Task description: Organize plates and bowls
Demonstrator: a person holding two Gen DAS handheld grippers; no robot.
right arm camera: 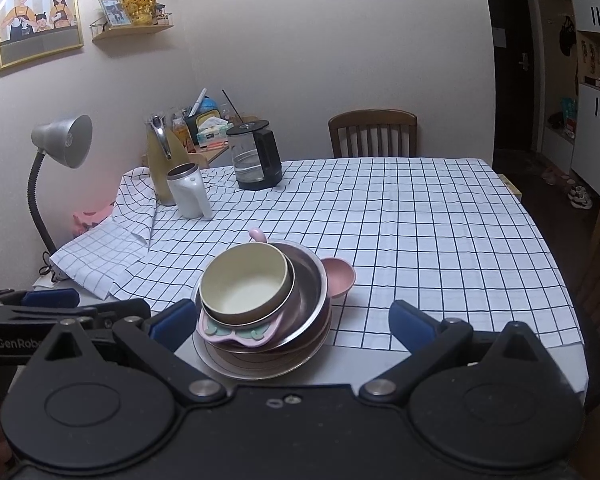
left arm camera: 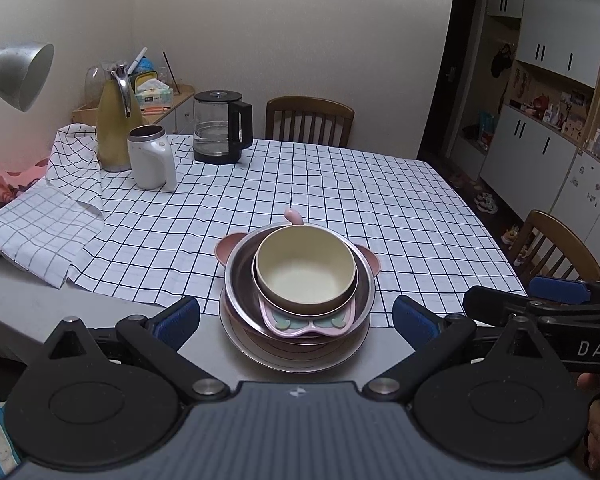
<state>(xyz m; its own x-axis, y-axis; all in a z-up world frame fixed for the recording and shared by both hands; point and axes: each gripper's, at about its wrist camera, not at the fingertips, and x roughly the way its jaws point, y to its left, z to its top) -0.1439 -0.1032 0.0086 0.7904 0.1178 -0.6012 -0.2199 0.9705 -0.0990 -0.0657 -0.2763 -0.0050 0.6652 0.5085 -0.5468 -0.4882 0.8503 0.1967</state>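
Stack [left arm camera: 298, 300] sits nested at the table edge as both grippers, left [left arm camera: 296, 318] and right [right arm camera: 292, 322], hover with jaws apart; sorting looks finished, so withdrawal seems next

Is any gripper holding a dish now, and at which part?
Nothing is held. The left gripper and right gripper are both open, short of the stack of dishes.

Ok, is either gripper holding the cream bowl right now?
No, the cream bowl sits on top of the dish stack, and both the left gripper and the right gripper are open with nothing between their fingers.
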